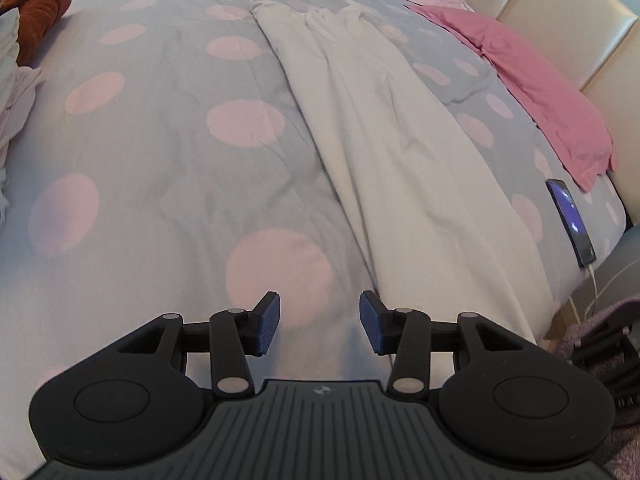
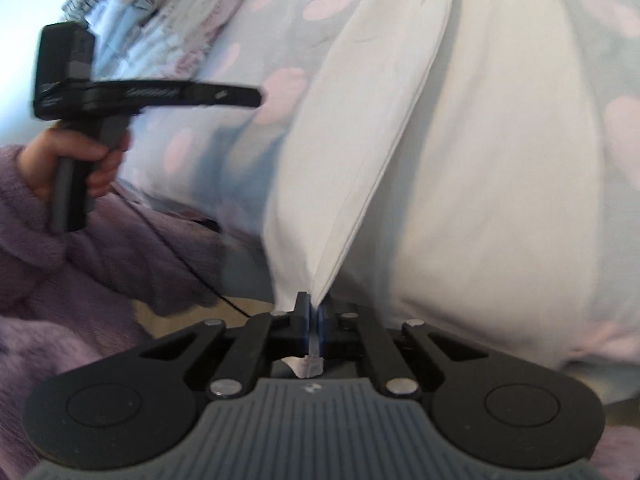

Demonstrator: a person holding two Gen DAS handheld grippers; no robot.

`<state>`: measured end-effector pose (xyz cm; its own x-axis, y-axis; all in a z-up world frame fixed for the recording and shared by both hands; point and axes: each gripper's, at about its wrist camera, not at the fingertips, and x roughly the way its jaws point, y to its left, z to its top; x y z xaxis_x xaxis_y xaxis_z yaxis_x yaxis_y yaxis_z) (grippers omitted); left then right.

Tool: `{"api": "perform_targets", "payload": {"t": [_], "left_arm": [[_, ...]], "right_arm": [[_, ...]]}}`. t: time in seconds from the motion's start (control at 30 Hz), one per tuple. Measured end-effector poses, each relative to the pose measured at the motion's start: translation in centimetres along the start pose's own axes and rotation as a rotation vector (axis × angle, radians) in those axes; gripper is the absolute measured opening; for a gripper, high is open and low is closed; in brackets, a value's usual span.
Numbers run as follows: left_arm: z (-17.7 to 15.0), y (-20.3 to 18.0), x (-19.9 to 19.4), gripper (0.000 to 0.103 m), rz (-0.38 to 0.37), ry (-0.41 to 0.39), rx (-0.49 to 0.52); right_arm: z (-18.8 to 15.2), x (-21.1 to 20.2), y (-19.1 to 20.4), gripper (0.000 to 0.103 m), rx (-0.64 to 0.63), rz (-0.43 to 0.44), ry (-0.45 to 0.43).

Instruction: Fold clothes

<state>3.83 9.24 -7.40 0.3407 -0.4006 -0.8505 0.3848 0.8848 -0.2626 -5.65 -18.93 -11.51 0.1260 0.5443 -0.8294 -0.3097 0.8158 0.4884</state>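
A long white garment [image 1: 392,152] lies stretched lengthwise over the grey bedcover with pink dots [image 1: 160,120]. My left gripper [image 1: 320,322] hovers open above the cover, just left of the garment's near end, with nothing between its blue pads. In the right wrist view my right gripper [image 2: 314,328] is shut on a corner of the white garment [image 2: 460,160], and a scrap of cloth pokes out behind the pads. The fabric rises from the jaws in a taut fold. The left tool [image 2: 80,92], held by a hand in a purple sleeve, appears blurred at the left of that view.
A pink cloth [image 1: 540,80] lies along the cream padded headboard [image 1: 560,8]. A phone [image 1: 572,220] with a cable rests at the bed's right edge. An orange garment [image 1: 40,12] and a heap of pale clothes [image 2: 160,32] sit on the far side.
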Motion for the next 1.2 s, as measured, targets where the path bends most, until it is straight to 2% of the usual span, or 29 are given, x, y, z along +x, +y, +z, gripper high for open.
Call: {"api": "perform_targets", "payload": {"t": [0.1, 0.23, 0.33, 0.37, 0.47, 0.63, 0.67, 0.73, 0.77, 0.8, 0.93, 1.03, 1.2], "left_arm": [[-1.4, -1.2, 0.1, 0.042, -0.033, 0.014, 0.013], [-3.4, -3.8, 1.1, 0.042, -0.071, 0.067, 0.087], [-4.4, -5.6, 1.9, 0.042, -0.081, 0.097, 0.150], [-4.6, -6.0, 2.1, 0.043, -0.075, 0.096, 0.165], [-5.0, -6.7, 2.6, 0.042, -0.044, 0.096, 0.218], [-4.5, -6.1, 1.7, 0.038, -0.043, 0.083, 0.182], [-4.1, -5.8, 1.5, 0.038, -0.038, 0.077, 0.180], [-3.0, -5.2, 1.0, 0.038, -0.028, 0.069, 0.177], [-2.4, -4.9, 0.8, 0.038, -0.024, 0.063, 0.172], [-1.6, -4.4, 0.6, 0.038, -0.022, 0.056, 0.158], [2.4, -2.0, 0.4, 0.038, -0.010, 0.017, 0.104], [5.9, -0.5, 0.7, 0.038, 0.006, -0.019, 0.099], [12.2, 2.8, 2.9, 0.039, 0.010, -0.113, 0.031]], "right_arm": [[-0.2, 0.0, -1.1, 0.004, 0.020, -0.084, 0.012], [-0.6, 0.0, -2.8, 0.004, 0.066, -0.116, 0.014], [-0.8, 0.0, -3.3, 0.004, 0.095, -0.068, 0.003], [-1.0, 0.1, -3.6, 0.008, 0.106, -0.041, 0.001], [-1.0, 1.1, -3.4, 0.009, 0.088, -0.065, 0.017], [-1.2, 2.4, -2.6, 0.008, 0.050, -0.136, 0.059], [-1.2, 2.1, -2.6, 0.009, 0.050, -0.147, 0.055], [-1.2, 1.5, -2.4, 0.019, 0.046, -0.162, 0.049], [-1.2, 1.1, -2.3, 0.036, 0.043, -0.169, 0.044], [-1.1, 0.6, -2.2, 0.038, 0.037, -0.176, 0.041], [0.1, -1.8, -2.4, 0.038, 0.013, -0.188, 0.035], [2.3, -3.9, -3.1, 0.038, -0.024, -0.226, 0.008], [8.8, -6.7, -7.3, 0.041, 0.000, -0.305, -0.128]]}}
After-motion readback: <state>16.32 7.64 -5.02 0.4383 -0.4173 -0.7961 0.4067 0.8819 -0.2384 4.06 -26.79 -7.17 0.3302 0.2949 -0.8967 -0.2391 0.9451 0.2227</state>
